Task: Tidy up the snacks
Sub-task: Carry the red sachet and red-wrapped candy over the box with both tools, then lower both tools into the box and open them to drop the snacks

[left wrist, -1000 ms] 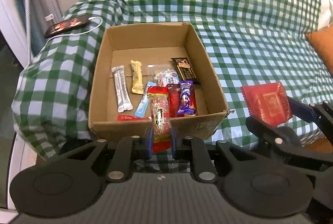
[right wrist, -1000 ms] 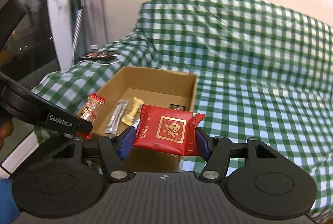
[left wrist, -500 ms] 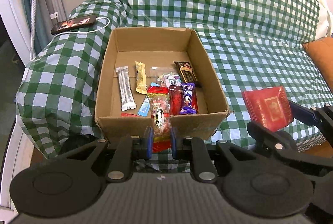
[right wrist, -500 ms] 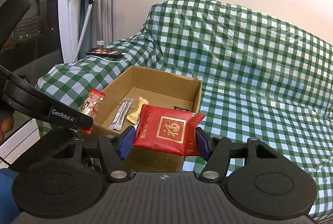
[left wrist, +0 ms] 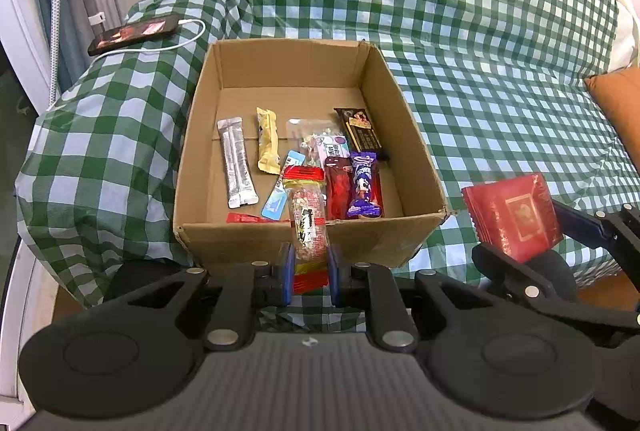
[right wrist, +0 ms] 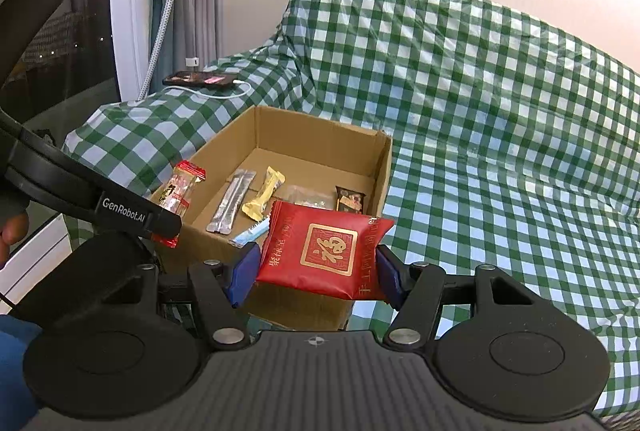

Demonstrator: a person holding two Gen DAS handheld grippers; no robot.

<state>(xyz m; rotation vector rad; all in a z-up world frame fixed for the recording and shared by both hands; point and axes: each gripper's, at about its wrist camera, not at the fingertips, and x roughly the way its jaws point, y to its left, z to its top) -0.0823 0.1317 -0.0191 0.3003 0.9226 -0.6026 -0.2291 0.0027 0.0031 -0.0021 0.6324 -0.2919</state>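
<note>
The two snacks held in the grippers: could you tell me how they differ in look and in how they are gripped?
The clear candy packet is narrow, see-through with red ends; the red pouch is broad, opaque, with a gold square emblem. The left gripper pinches the packet with jaws nearly together; the right gripper holds the pouch with jaws wide. Both are held near the cardboard box, not yet in it.

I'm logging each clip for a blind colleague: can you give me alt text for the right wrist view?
The right gripper holds a flat red packet by its two ends, just in front of an open cardboard box with a few snacks inside, on a green checked cloth. At left, the left gripper holds a clear candy with red ends at the box's near corner.
</note>
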